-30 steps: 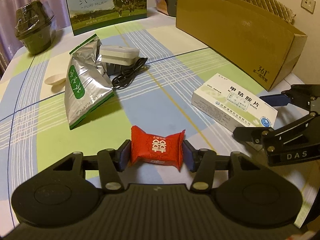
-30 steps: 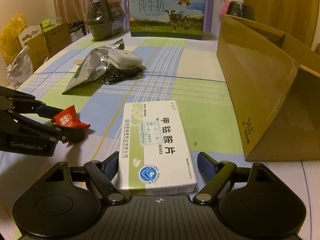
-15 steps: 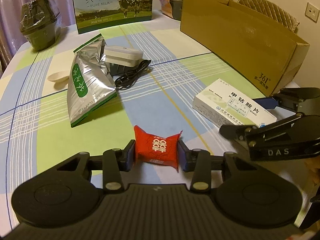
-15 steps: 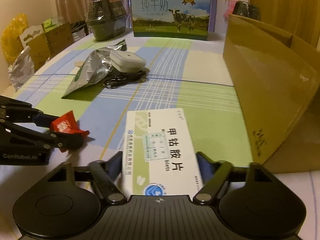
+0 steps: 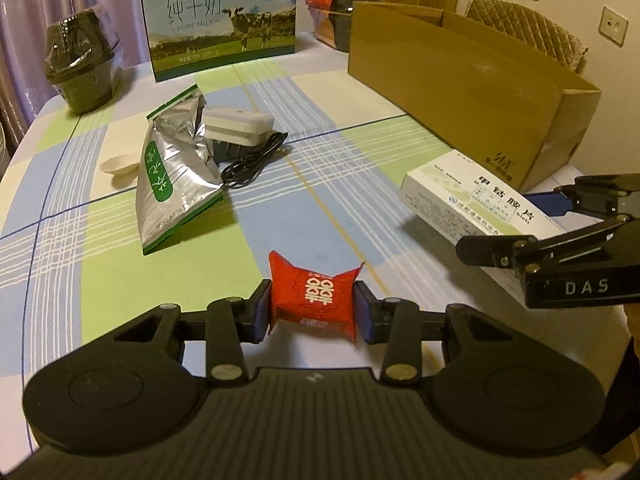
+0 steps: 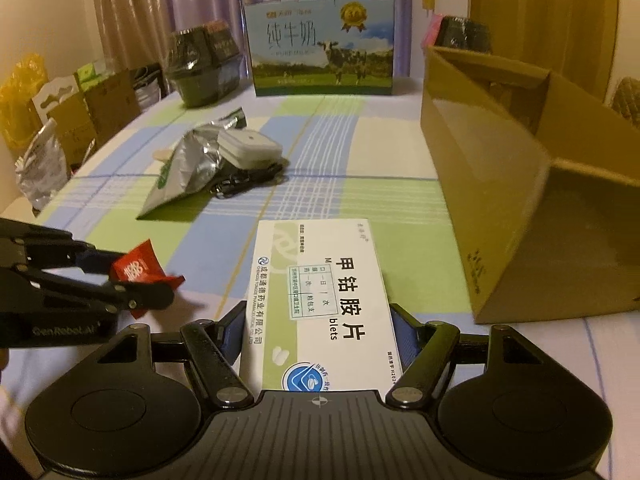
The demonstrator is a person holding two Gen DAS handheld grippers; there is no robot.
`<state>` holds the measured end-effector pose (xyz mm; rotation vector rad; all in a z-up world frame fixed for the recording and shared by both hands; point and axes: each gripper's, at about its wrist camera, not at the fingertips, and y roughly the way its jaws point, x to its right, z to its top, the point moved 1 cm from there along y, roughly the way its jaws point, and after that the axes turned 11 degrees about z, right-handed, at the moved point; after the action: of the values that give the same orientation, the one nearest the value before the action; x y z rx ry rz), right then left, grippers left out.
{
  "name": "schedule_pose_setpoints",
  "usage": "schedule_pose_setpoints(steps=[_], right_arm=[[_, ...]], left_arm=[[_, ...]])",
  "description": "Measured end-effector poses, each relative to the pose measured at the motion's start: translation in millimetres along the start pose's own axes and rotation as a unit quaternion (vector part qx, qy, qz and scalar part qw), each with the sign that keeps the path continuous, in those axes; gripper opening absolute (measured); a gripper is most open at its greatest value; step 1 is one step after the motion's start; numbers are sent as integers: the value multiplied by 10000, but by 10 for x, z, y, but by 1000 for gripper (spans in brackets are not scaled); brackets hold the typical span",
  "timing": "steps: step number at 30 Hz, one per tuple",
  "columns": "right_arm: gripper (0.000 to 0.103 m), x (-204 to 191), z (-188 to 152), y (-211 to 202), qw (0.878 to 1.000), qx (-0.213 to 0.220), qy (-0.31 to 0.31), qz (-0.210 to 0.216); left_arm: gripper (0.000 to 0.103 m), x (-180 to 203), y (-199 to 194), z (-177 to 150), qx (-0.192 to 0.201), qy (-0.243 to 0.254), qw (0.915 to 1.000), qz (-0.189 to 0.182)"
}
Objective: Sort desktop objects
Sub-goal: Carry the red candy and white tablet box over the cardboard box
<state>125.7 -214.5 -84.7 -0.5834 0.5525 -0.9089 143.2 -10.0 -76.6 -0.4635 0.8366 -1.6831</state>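
My left gripper (image 5: 313, 309) pinches a crinkled red candy packet (image 5: 312, 300) by its two ends, lifted just off the checked tablecloth (image 5: 168, 280). My right gripper (image 6: 318, 332) clamps the long sides of a flat white medicine box (image 6: 324, 300), its near end tucked under the gripper body. Just right of it stands the open cardboard box (image 6: 500, 200), rim clear above. Farther out lie a creased foil pouch (image 5: 172, 176), a smooth white case (image 5: 238, 126) and a coiled black cable (image 5: 252, 160).

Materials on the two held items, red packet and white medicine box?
Red packet: looks like thin plastic or foil film, slightly glossy, with crimped flared ends and wrinkles. White medicine box: likely printed paperboard, smooth, near matte, with sharp folded edges and flat faces.
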Motion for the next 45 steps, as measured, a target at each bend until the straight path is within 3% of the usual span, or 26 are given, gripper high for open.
schedule_pose_setpoints(steps=[23,45], right_arm=[[69,-25,107,-1168,9958,890,195,-117],[69,301,127,-1638,9902,1258,386,-472]], left_arm=[[36,533,-978,247,382,-255,9989,125],[36,903,-1114,588,660,-72,9976,-201]])
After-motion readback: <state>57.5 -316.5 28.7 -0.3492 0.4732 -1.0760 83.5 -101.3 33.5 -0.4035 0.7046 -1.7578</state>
